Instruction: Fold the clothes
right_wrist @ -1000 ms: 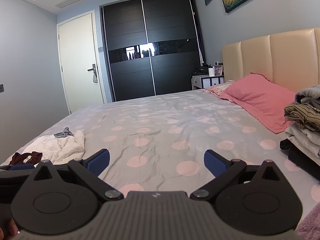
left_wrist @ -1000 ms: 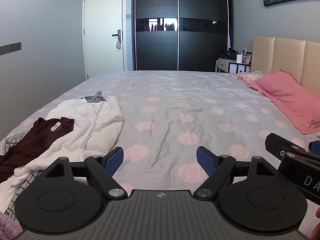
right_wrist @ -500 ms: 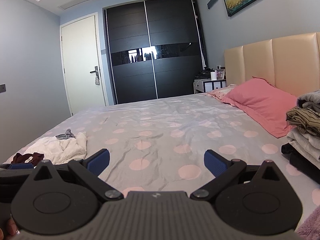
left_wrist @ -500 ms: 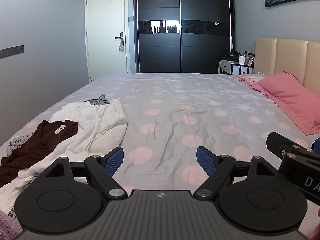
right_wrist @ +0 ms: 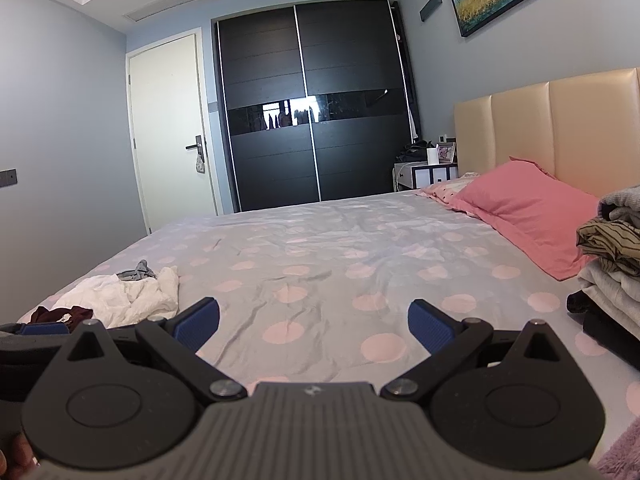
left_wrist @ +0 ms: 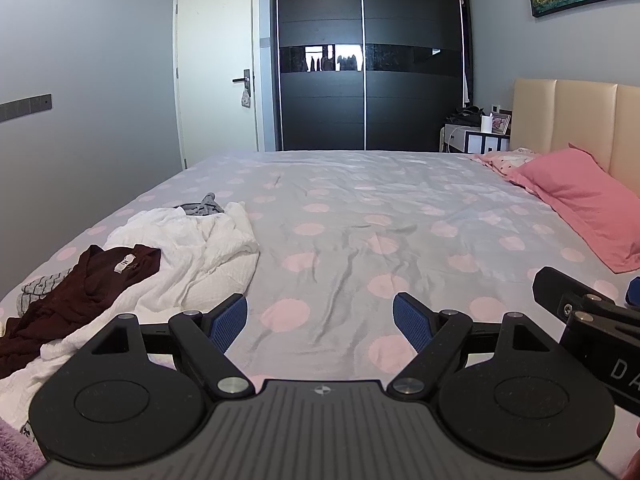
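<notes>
A heap of unfolded clothes lies on the bed's left side: a white garment [left_wrist: 192,248], a dark maroon top [left_wrist: 92,284] on it, a small grey piece [left_wrist: 202,207] behind. In the right wrist view the white garment [right_wrist: 128,294] shows far left. My left gripper [left_wrist: 320,318] hovers open over the spotted sheet, right of the heap, holding nothing. My right gripper [right_wrist: 314,322] is open and empty too, above the sheet's middle. A stack of folded clothes [right_wrist: 612,264] stands at the right edge. The right gripper's body [left_wrist: 592,320] shows at the left wrist view's right.
The bed [left_wrist: 360,216] has a grey sheet with pink dots. A pink pillow [right_wrist: 524,208] lies by the beige headboard [right_wrist: 560,128]. Behind the bed stand a black wardrobe [right_wrist: 312,108], a door [right_wrist: 168,128] and a nightstand [right_wrist: 424,170]. A purple fluffy fabric [left_wrist: 16,452] shows at the lower left.
Both cameras have tilted up and pulled back slightly, so the bed sits lower in view. Both grippers stay open; the clothes have not moved.
</notes>
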`<control>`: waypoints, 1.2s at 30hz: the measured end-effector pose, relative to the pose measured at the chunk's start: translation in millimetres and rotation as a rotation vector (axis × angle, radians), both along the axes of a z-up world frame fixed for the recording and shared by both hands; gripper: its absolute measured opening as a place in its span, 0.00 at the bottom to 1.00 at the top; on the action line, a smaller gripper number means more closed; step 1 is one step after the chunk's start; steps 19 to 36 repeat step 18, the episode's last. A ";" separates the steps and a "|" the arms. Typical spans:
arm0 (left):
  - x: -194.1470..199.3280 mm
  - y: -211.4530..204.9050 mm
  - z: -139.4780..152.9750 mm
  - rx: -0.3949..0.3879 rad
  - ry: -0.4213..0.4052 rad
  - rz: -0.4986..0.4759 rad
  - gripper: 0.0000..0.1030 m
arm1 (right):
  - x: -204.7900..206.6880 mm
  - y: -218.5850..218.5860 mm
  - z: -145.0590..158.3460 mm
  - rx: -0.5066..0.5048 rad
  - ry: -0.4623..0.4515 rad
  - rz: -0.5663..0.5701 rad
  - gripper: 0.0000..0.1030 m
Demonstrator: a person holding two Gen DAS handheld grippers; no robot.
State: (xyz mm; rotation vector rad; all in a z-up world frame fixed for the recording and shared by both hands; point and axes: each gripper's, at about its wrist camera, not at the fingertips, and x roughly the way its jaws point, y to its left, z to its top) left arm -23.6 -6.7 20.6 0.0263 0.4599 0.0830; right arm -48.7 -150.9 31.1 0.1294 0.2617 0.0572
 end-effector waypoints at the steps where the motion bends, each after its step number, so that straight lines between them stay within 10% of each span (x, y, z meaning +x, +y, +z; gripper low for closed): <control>1: -0.1 0.2 0.4 0.001 -0.002 0.001 0.78 | -0.1 -0.1 -0.1 0.000 0.000 0.002 0.99; 36: 5.6 8.9 -1.2 -0.002 -0.006 -0.008 0.78 | -2.3 2.6 -0.5 -0.001 -0.004 0.001 0.99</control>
